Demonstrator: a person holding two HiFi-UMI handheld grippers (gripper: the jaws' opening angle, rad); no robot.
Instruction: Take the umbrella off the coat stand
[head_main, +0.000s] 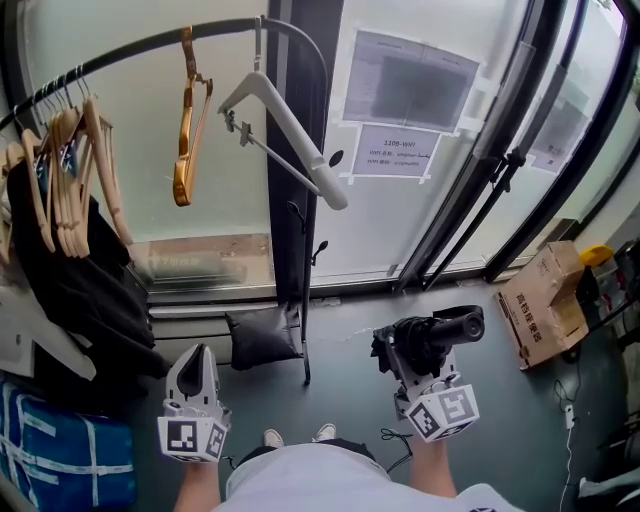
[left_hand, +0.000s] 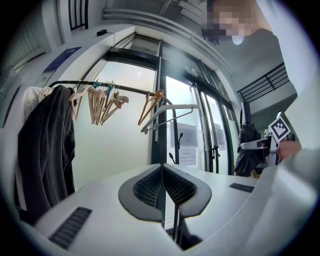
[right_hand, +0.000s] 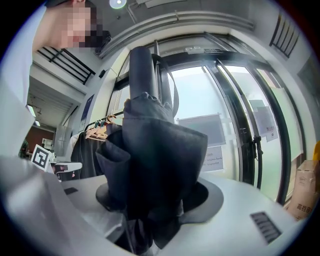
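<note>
right gripper (head_main: 412, 362) clamped on folded umbrella (head_main: 450, 327), lower right; left gripper (head_main: 199, 356) closed, empty. hold firm, swing clear of coat stand (head_main: 297, 180)

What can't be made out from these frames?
- Right gripper view: the umbrella fabric covers the inner faces of the jaws, so exactly where they press on it is hidden.
- Head view: the print on the small notice on the glass is too small to read.
- Head view: the blue bag is cut off by the left and bottom edges.
</note>
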